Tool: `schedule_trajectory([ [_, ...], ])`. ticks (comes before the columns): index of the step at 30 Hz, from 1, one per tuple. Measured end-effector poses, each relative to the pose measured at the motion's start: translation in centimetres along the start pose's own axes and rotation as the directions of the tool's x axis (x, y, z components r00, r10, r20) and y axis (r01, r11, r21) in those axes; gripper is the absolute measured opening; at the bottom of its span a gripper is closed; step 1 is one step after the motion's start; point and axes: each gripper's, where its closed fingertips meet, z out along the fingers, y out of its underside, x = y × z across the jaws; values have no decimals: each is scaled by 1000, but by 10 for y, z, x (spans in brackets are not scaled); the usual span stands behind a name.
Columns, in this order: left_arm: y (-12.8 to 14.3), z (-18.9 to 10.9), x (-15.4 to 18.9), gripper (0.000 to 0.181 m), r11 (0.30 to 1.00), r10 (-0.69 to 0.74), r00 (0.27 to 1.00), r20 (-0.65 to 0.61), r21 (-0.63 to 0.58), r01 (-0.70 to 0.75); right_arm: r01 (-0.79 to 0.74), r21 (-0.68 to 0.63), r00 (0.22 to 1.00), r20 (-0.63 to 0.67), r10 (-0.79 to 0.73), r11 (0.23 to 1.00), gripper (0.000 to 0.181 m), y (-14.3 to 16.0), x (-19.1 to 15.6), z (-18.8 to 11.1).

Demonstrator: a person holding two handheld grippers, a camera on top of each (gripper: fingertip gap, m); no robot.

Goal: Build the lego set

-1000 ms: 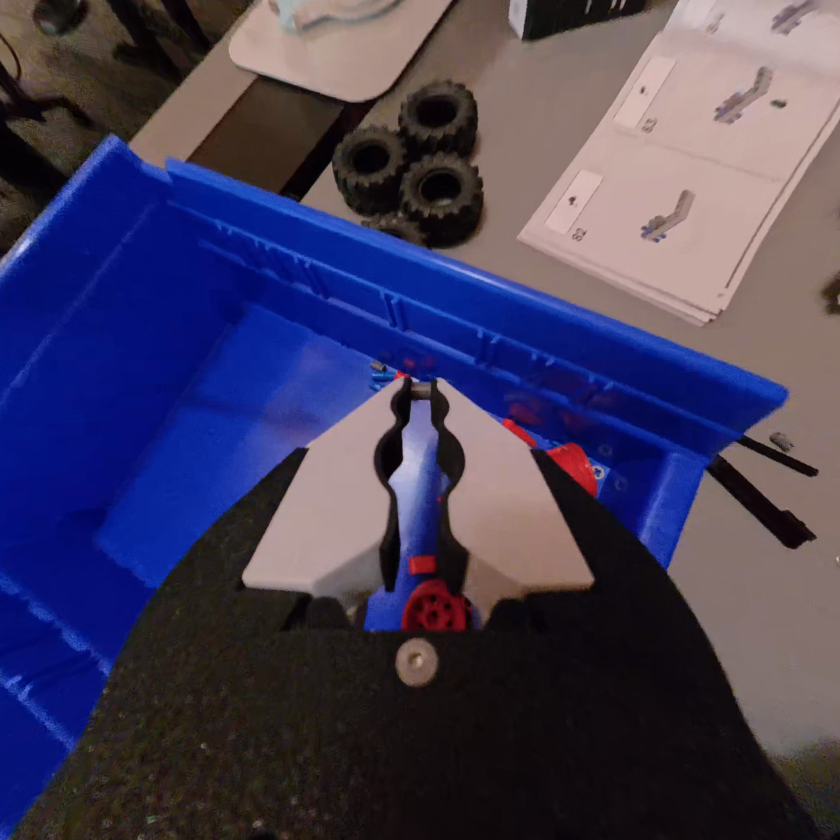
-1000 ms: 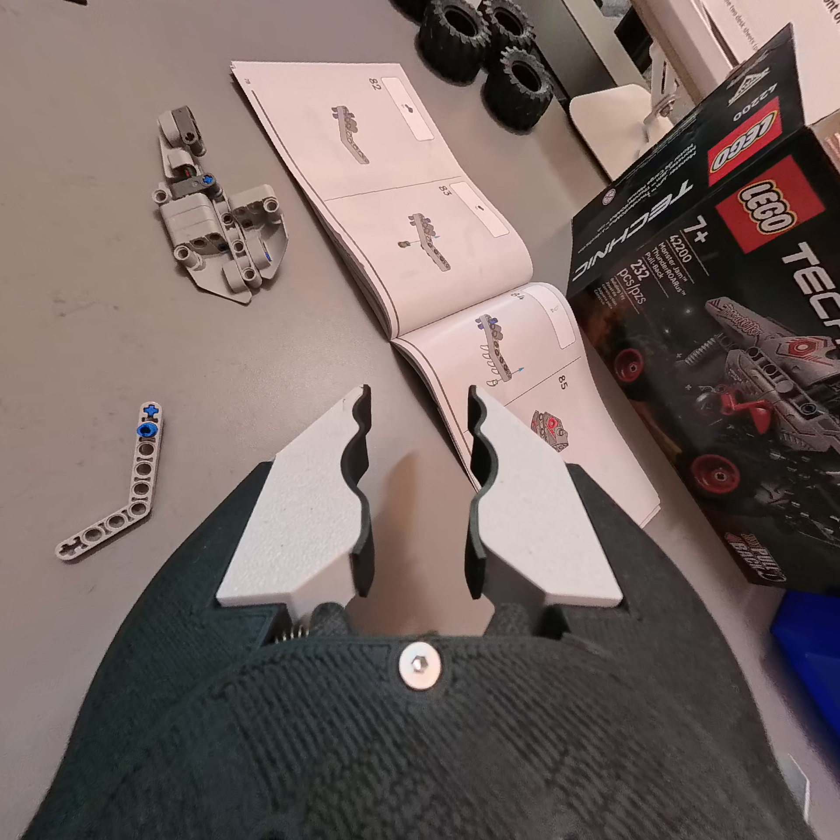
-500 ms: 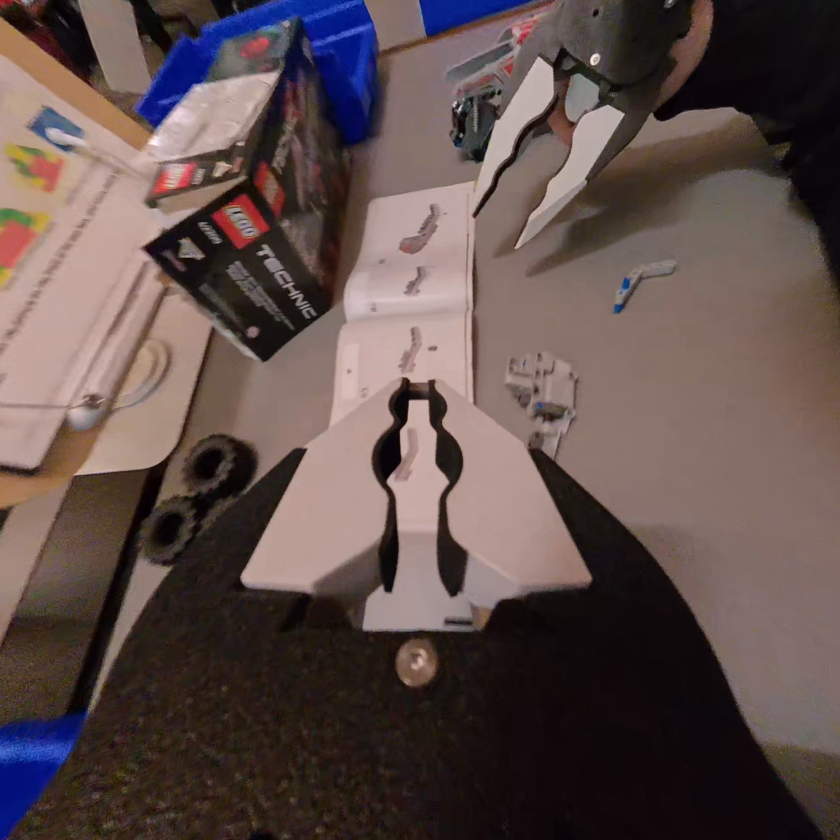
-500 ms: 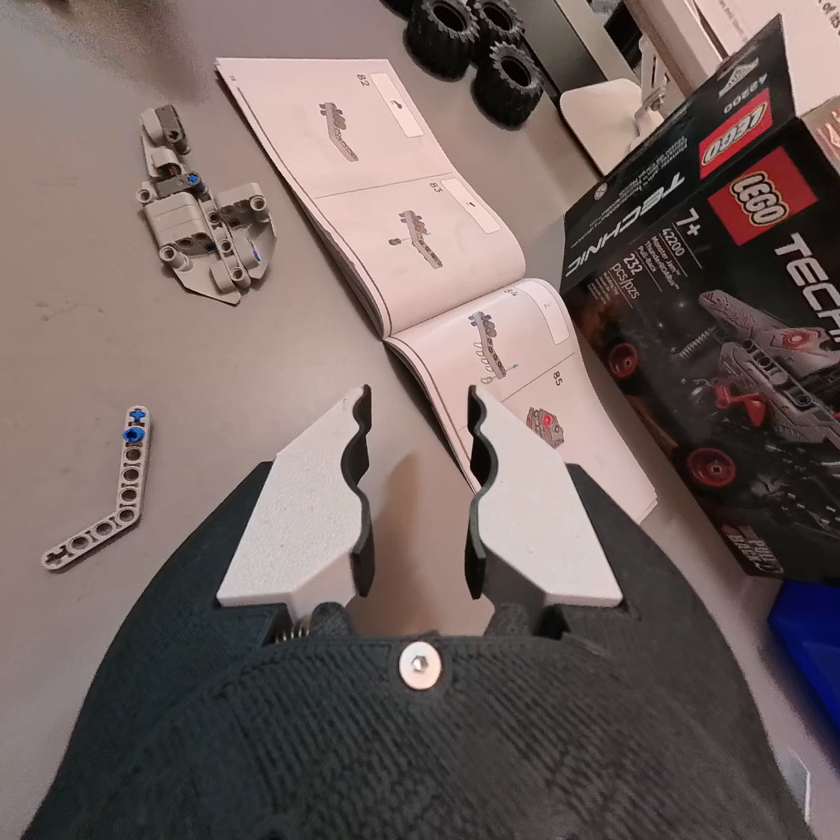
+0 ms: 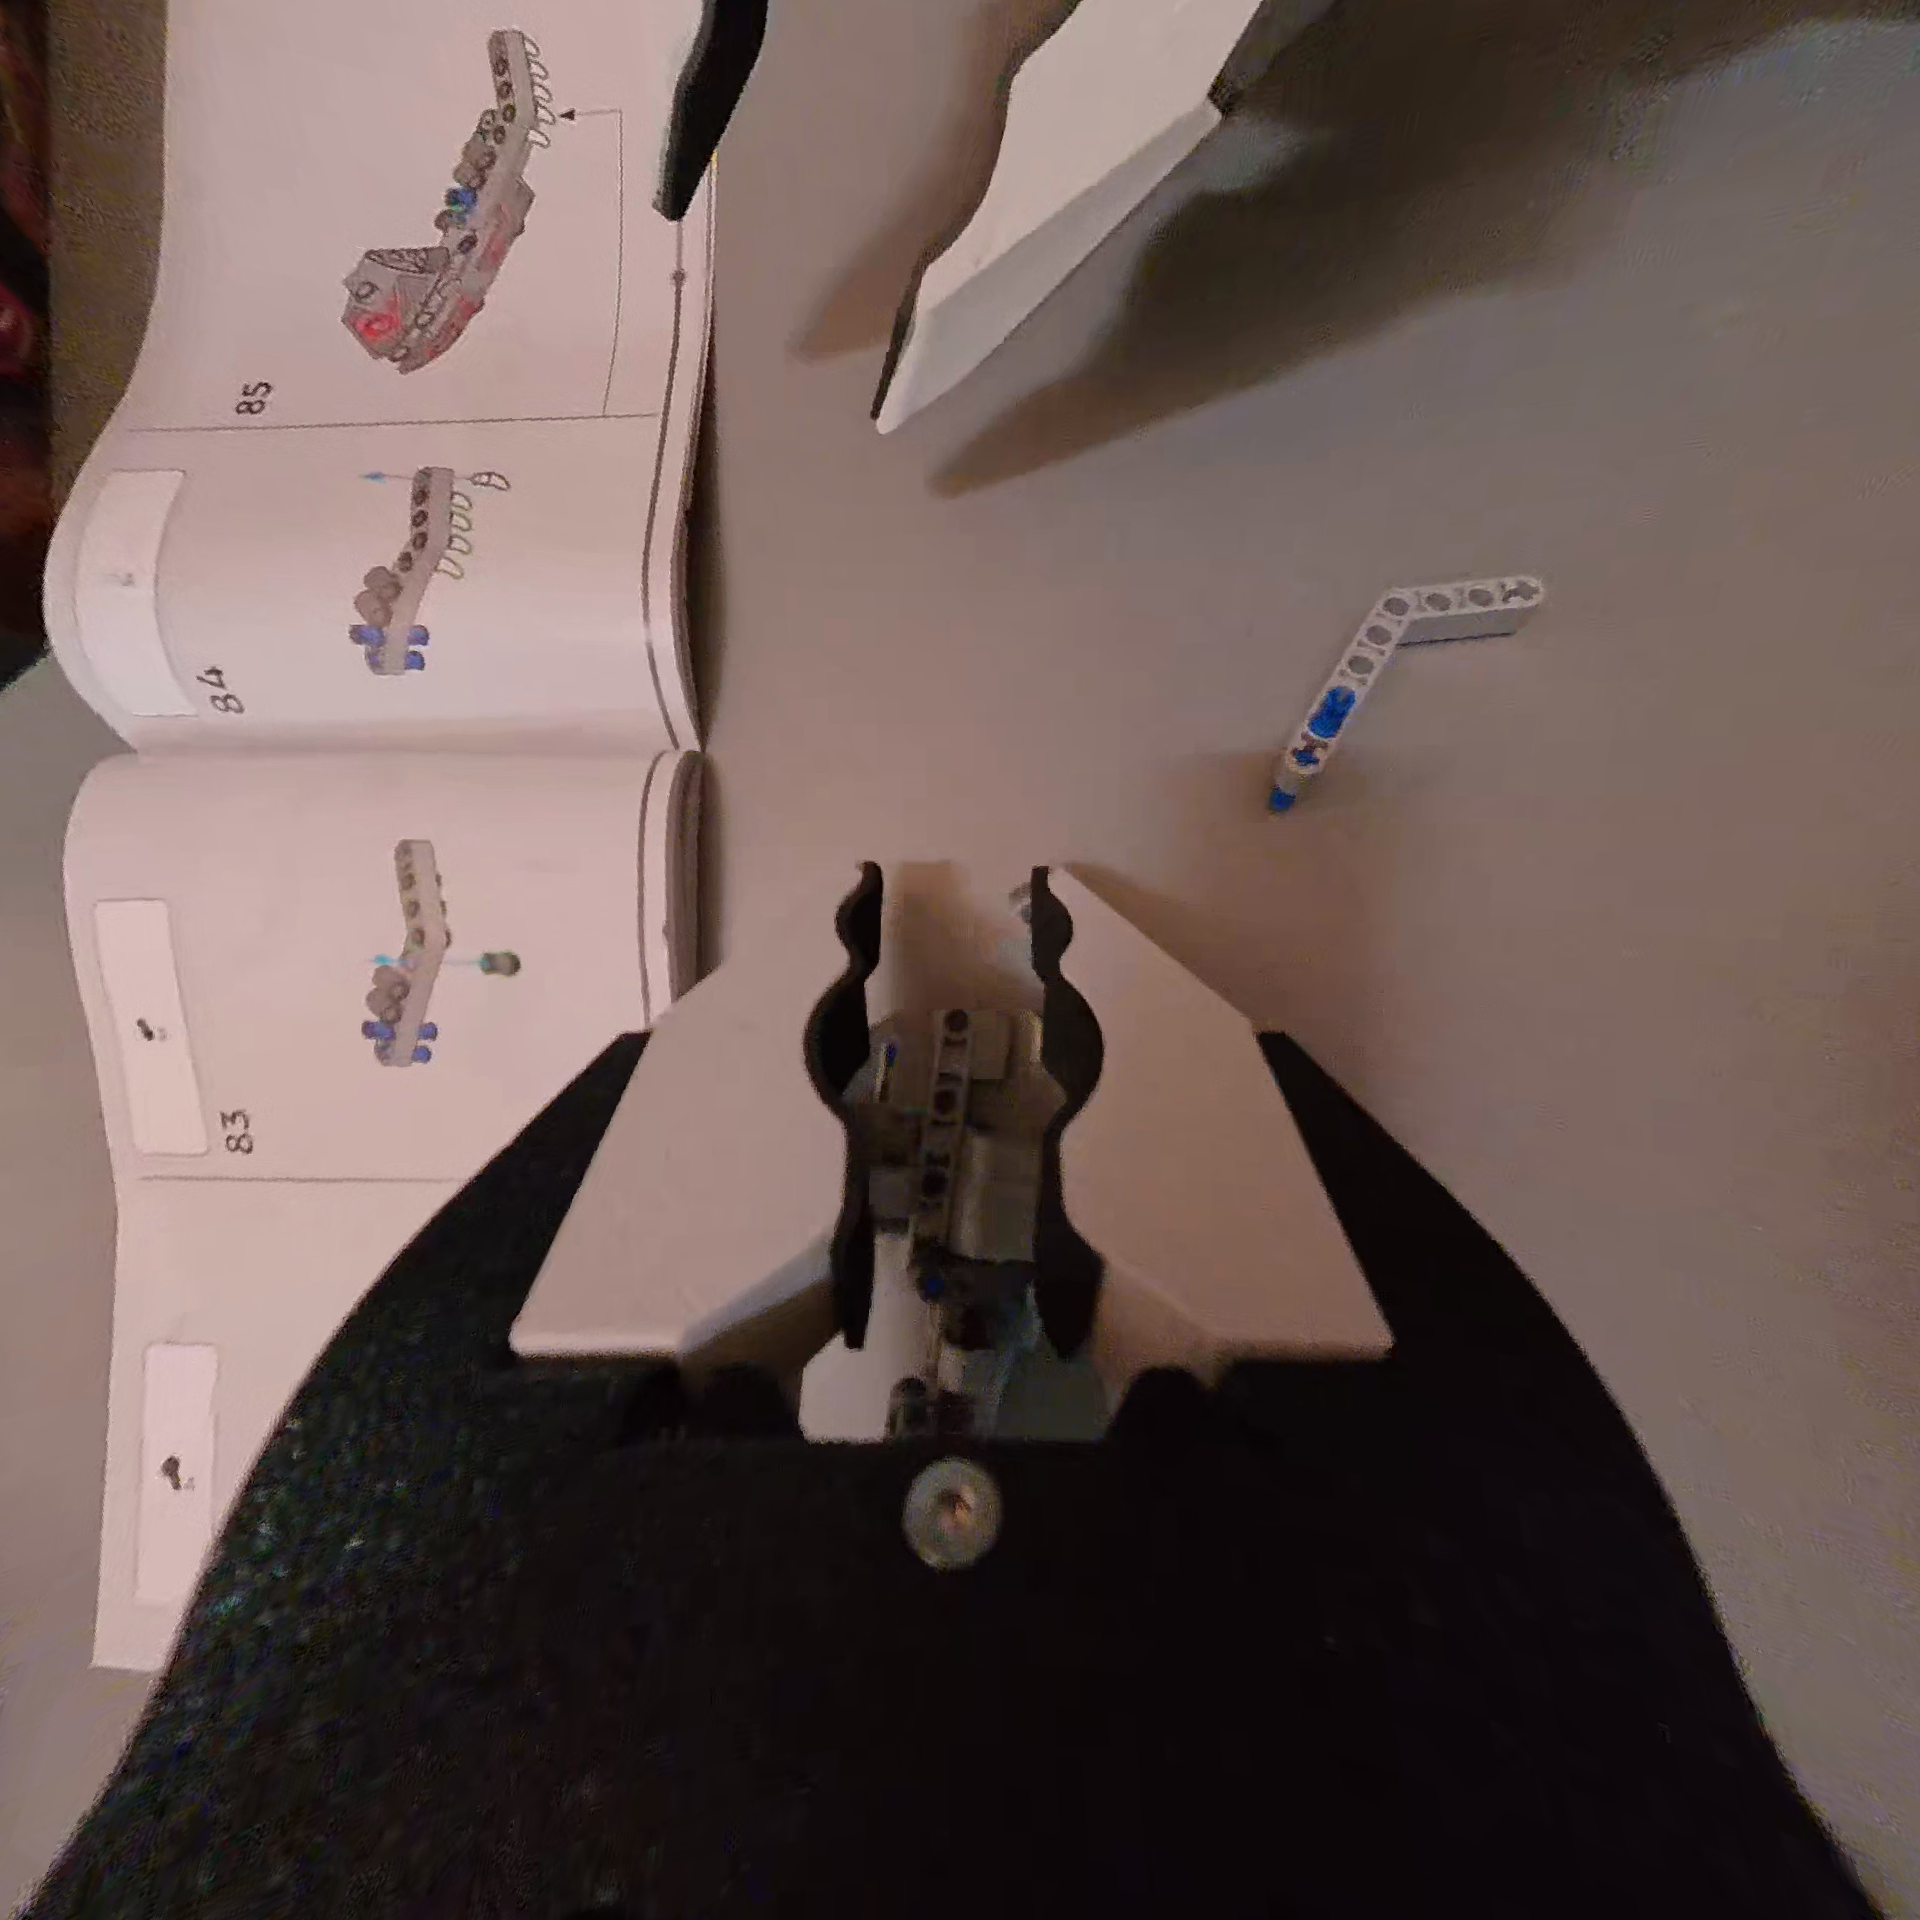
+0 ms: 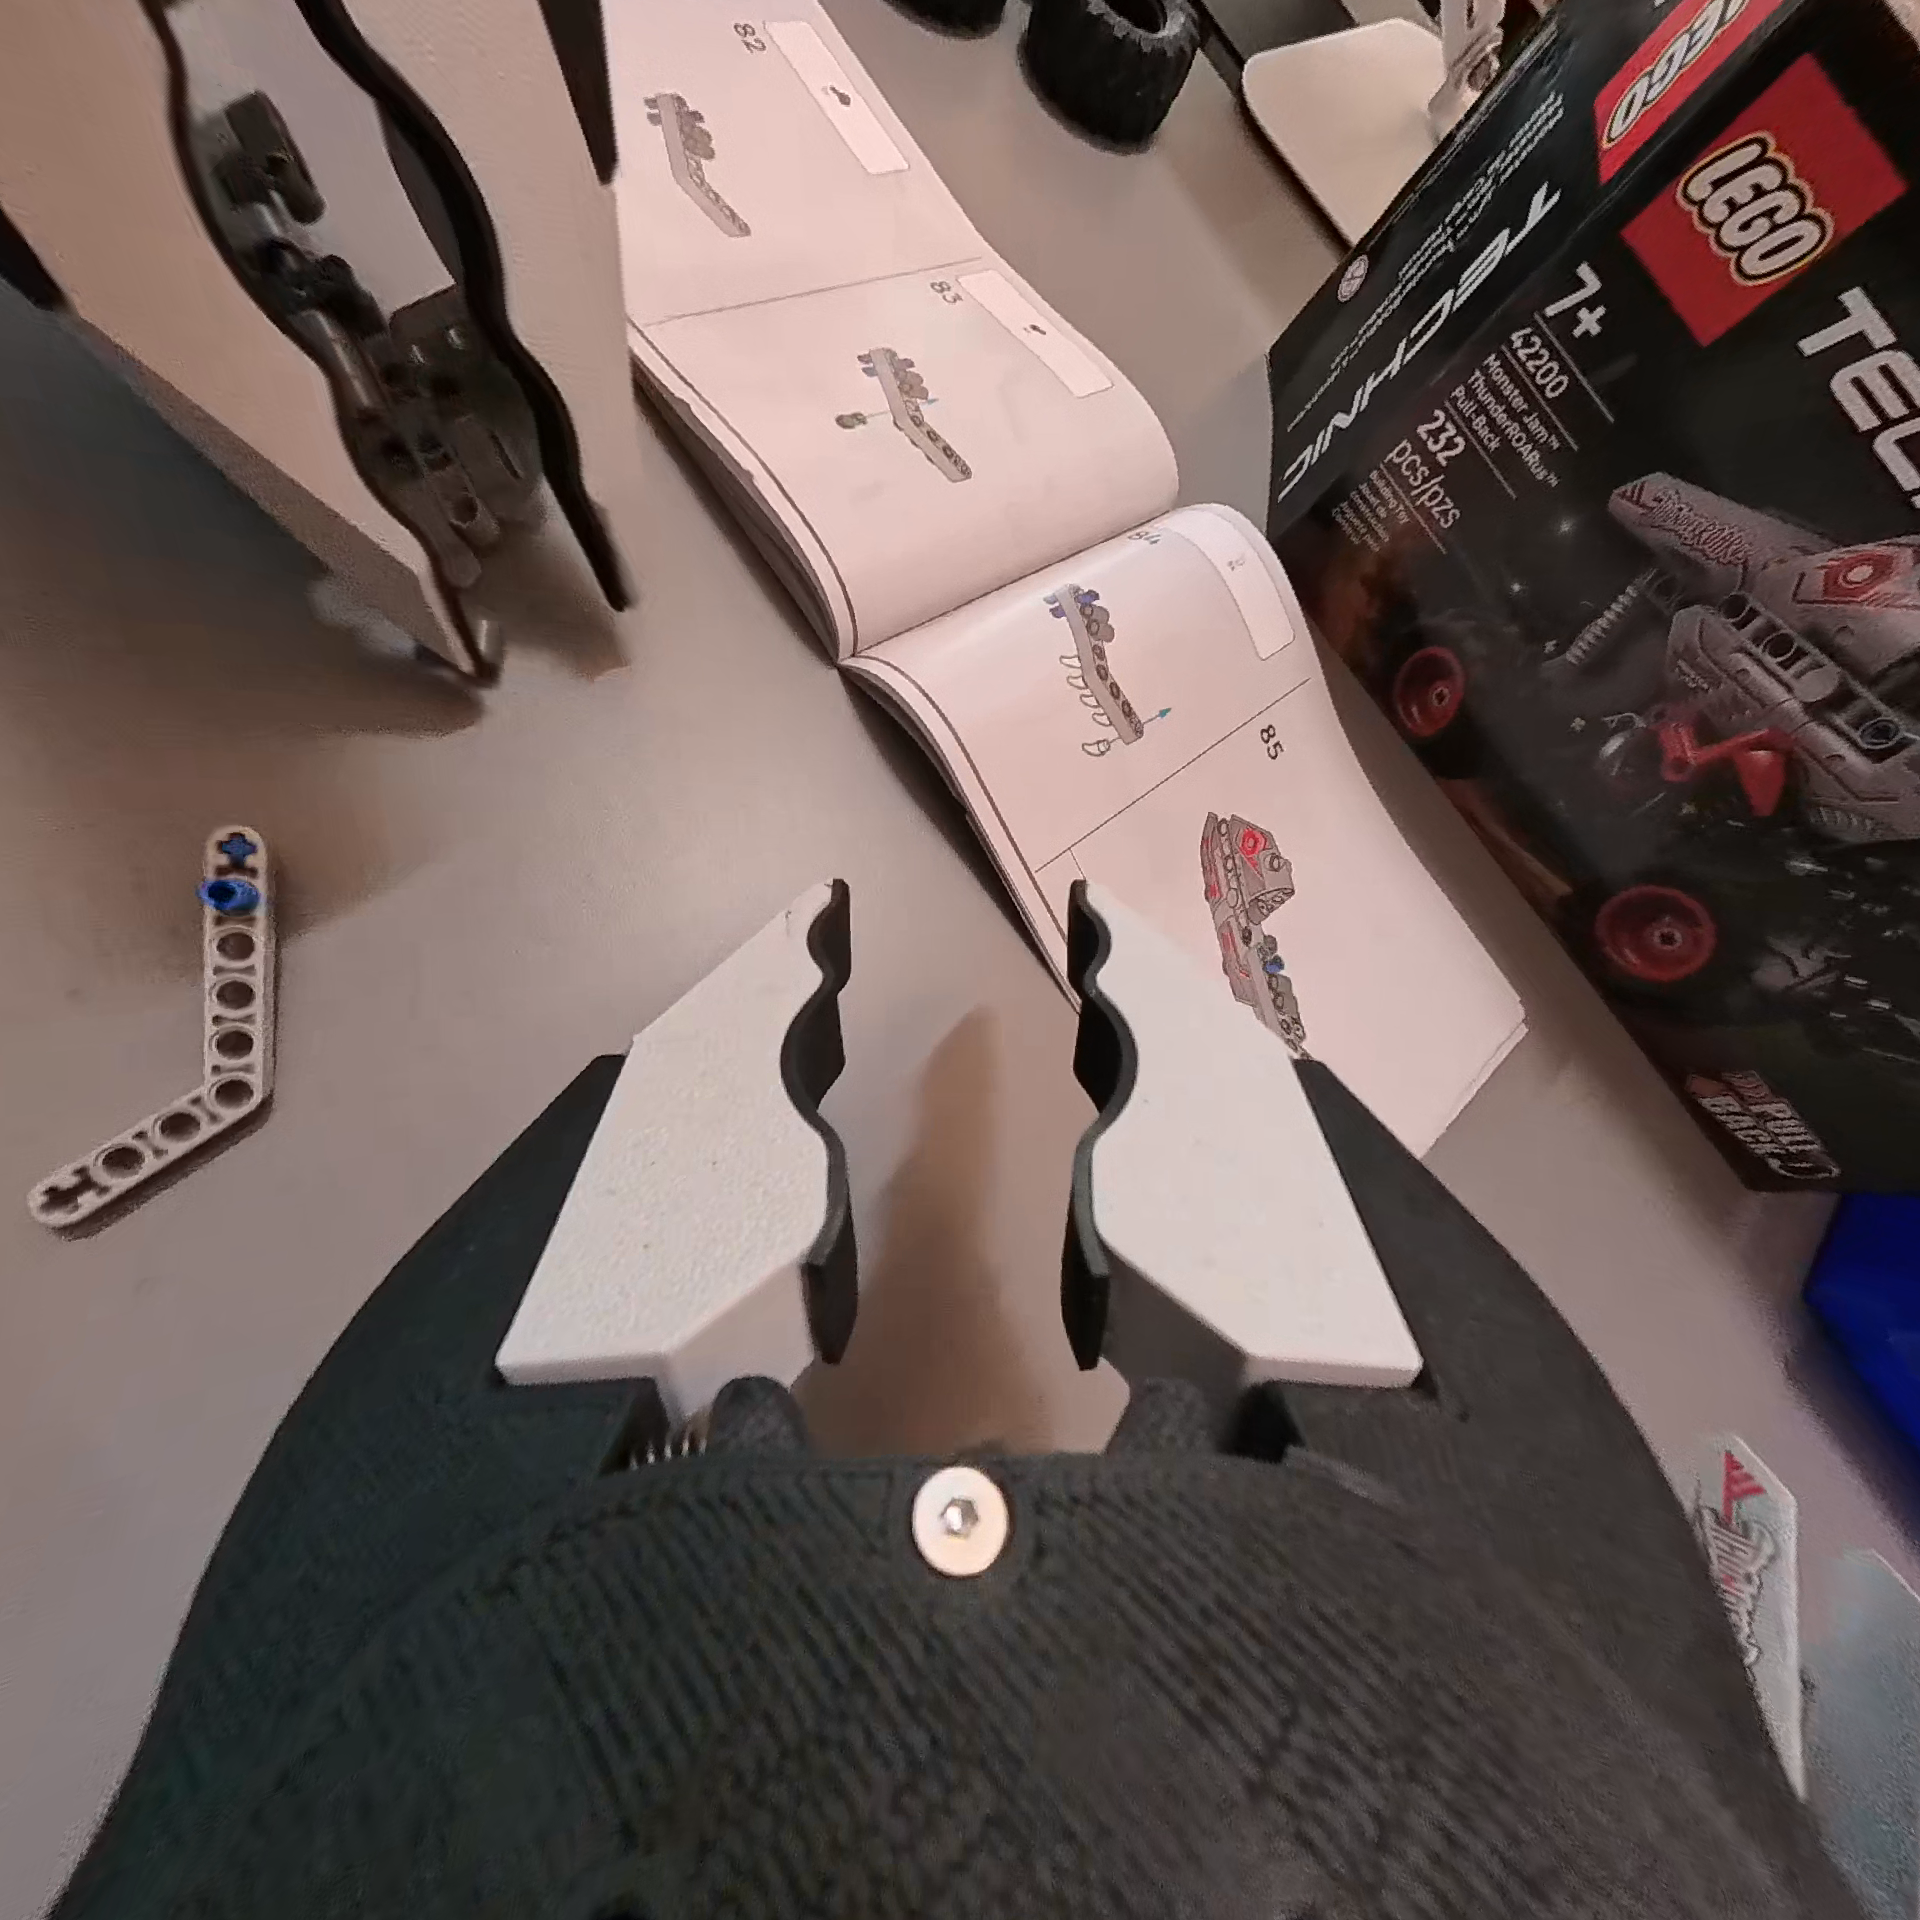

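My left gripper (image 5: 954, 878) points down at the table with its jaws parted on either side of the grey lego assembly (image 5: 951, 1143). I cannot tell whether the pads touch it. A small pale piece (image 5: 1016, 896) shows by its right fingertip. The right wrist view shows this gripper (image 6: 549, 634) with its tips at the table and the assembly (image 6: 416, 416) in the gap. My right gripper (image 6: 956, 894) is open and empty, low over the table; it also shows at the top of the left wrist view (image 5: 779, 317). A bent grey beam with blue pins (image 6: 237, 1091) (image 5: 1392, 644) lies loose between them.
The open instruction booklet (image 6: 935, 436) (image 5: 312, 582) lies beside the assembly. The black lego box (image 6: 1558, 468) stands to the right, with black tyres (image 6: 1101, 52) behind it. A blue bin corner (image 6: 1870, 1299) and a sticker sheet (image 6: 1745, 1558) are at the right edge.
My left gripper has swung from the blue bin across the table and down over the grey assembly, and its jaws have widened. My right gripper has crept forward and stayed open.
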Motion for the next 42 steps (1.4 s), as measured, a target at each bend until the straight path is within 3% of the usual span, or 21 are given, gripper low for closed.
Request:
schedule_trajectory([
  [3, -3, -50, -21, 26, 998, -42, 997, 72, 55, 38, -2, -1, 1000, 1, 2, 1000, 40, 0, 0, 3],
  [6, 19, -143, -71, 19, 979, -182, 945, 270, 143, 148, 6, -1, 1000, -11, -6, 1000, 40, -1, 1, 1],
  [7, 39, -179, -89, 17, 967, -246, 899, 361, 158, 202, 10, -1, 1000, -14, -10, 1000, 40, -2, 2, 1],
  [9, 105, -242, -112, 14, 927, -365, 773, 519, 126, 353, 18, 5, 1000, -23, -18, 1000, 40, -6, 4, -1],
  [12, 212, -289, -107, 14, 780, -522, 609, 597, 44, 624, 37, 22, 999, -35, -36, 999, 40, -15, 6, 0],
  [14, 256, -286, -91, 15, 673, -607, 574, 549, -29, 739, 45, 28, 998, -35, -44, 999, 39, -20, 6, 4],
  [16, 273, -268, -81, 16, 628, -652, 593, 474, -101, 771, 50, 28, 999, -24, -49, 998, 40, -24, 4, 9],
  [18, 266, -242, -70, 17, 645, -663, 663, 346, -185, 742, 57, 26, 998, -12, -57, 998, 39, -28, 1, 14],
  [22, 250, -199, -63, 0, 728, -607, 782, 139, -296, 618, 67, 20, 998, 10, -67, 998, 40, -31, -4, 20],
  [25, 256, -181, -62, 0, 694, -641, 766, 53, -386, 608, 74, 17, 997, 19, -74, 997, 40, -33, -6, 22],
  [26, 258, -181, -71, 0, 676, -660, 746, 89, -362, 642, 78, 12, 997, 23, -78, 997, 40, -32, -6, 23],
  [28, 287, -196, -110, 0, 640, -605, 712, 356, -315, 701, 82, 3, 996, 22, -82, 997, 40, -31, -3, 24],
  [29, 295, -205, -117, 0, 610, -614, 672, 415, -290, 737, 81, 2, 997, 19, -81, 997, 40, -31, -2, 24],
  [34, 286, -245, -118, 0, 623, -644, 601, 474, -131, 771, 67, 4, 998, 15, -68, 998, 40, -30, 4, 28],
  [38, 309, -253, -76, 0, 539, -617, 637, 461, -342, 770, 77, -1, 997, 22, -77, 997, 40, -29, 4, 31],
  [42, 307, -232, -59, 0, 545, -648, 687, 330, -430, 720, 77, 0, 997, 18, -77, 997, 39, -29, 6, 30],
])
